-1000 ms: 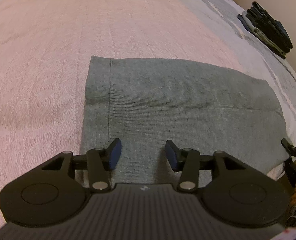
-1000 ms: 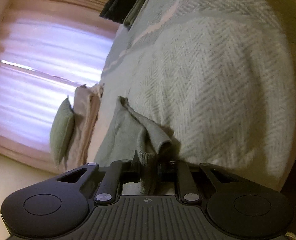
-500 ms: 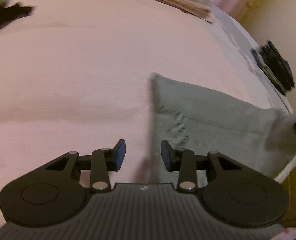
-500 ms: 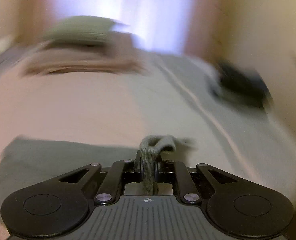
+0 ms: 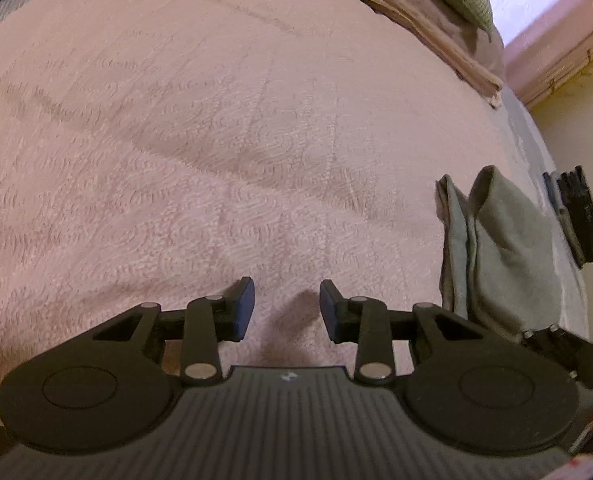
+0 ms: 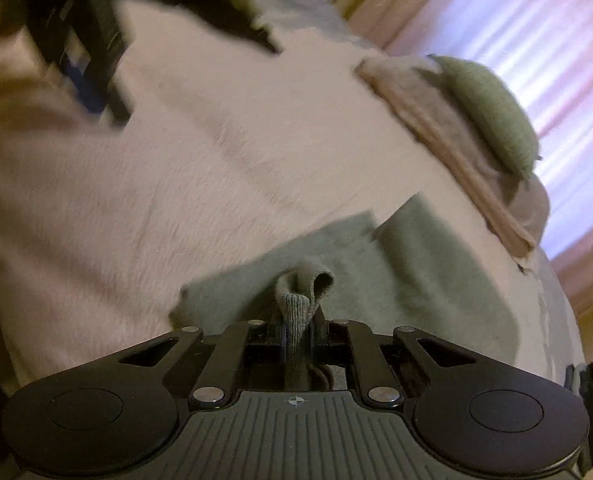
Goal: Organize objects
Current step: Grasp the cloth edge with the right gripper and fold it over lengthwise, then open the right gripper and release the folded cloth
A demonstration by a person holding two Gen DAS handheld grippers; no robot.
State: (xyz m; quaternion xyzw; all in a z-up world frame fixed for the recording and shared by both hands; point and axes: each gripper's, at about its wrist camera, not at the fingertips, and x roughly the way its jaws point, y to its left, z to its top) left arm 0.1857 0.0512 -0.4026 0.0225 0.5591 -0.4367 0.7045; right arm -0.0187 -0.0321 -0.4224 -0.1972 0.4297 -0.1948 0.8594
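Note:
A grey-green knit garment (image 5: 500,248) lies folded over on itself on the pink bedspread (image 5: 200,152), at the right of the left wrist view. My right gripper (image 6: 298,340) is shut on a bunched edge of this garment (image 6: 424,280) and holds it over the rest of the cloth. It also shows in the left wrist view (image 5: 564,344) at the garment's near end. My left gripper (image 5: 286,306) is open and empty above bare bedspread, to the left of the garment.
A stack of dark folded clothes (image 5: 580,216) lies on the grey blanket at the bed's right edge. A beige folded cover (image 5: 424,20) and a green pillow (image 6: 488,108) sit at the head of the bed by the curtained window. Dark items (image 6: 232,8) lie at the far left.
My right gripper has carried the garment's edge across, folding the cloth over itself. My left gripper has swung left off the garment onto bare bedspread and stays open.

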